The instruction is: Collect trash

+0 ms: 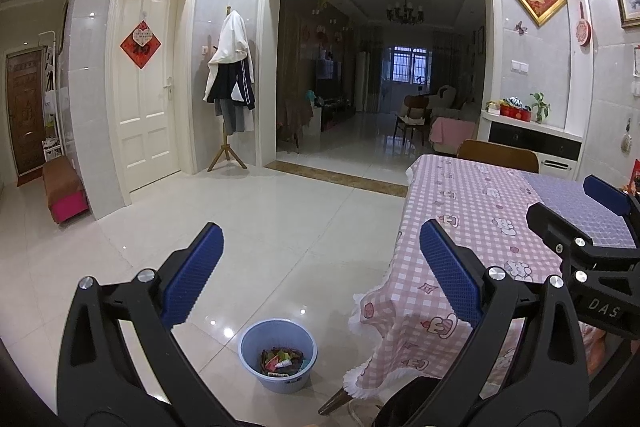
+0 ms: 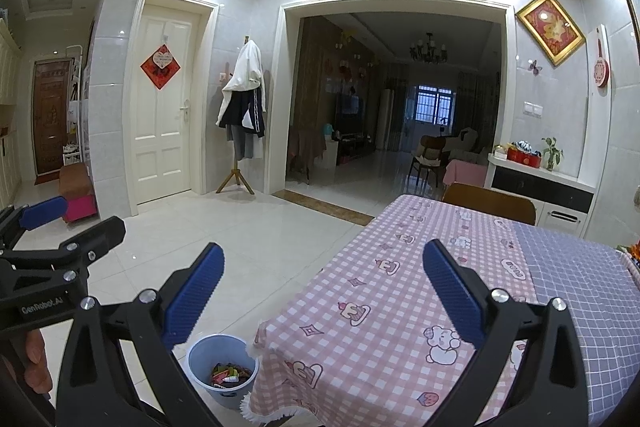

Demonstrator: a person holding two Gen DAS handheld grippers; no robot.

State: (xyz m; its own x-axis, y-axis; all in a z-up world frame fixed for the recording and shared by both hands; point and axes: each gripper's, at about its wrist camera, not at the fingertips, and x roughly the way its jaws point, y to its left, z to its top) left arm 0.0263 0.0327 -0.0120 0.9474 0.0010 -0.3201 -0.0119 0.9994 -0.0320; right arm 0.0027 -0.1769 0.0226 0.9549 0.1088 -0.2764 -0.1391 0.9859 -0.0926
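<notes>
Both tools are held up at about table height with nothing between their fingers: the left gripper [image 1: 320,275] is spread wide and empty, and the right gripper [image 2: 324,291] is likewise spread and empty. The trash [image 1: 285,361] is seen lying in the bottom of a light blue bucket [image 1: 256,347], which stands on the pale tiled floor [image 1: 280,227] just beside the corner of the table, below the hanging edge of the pink checked tablecloth [image 1: 460,211]. In the right wrist view the same bucket [image 2: 200,359] is partly overlapped by the cloth's fringe. The contents are judged to be small wrappers and packets in red, green and white, with dark pieces among them; what each piece is cannot be made out. Such scraps are expected to be very light, thin and crinkly, likely slippery on their printed faces, and easily crushed without harm, so a firm pinch across a folded or bunched part would be preferred over a flat edge. The bucket itself looks to be thin plastic, light and somewhat flexible; it would best be taken by the rim, one finger inside and one outside. No loose litter can be seen on the tabletop or floor in either view.
</notes>
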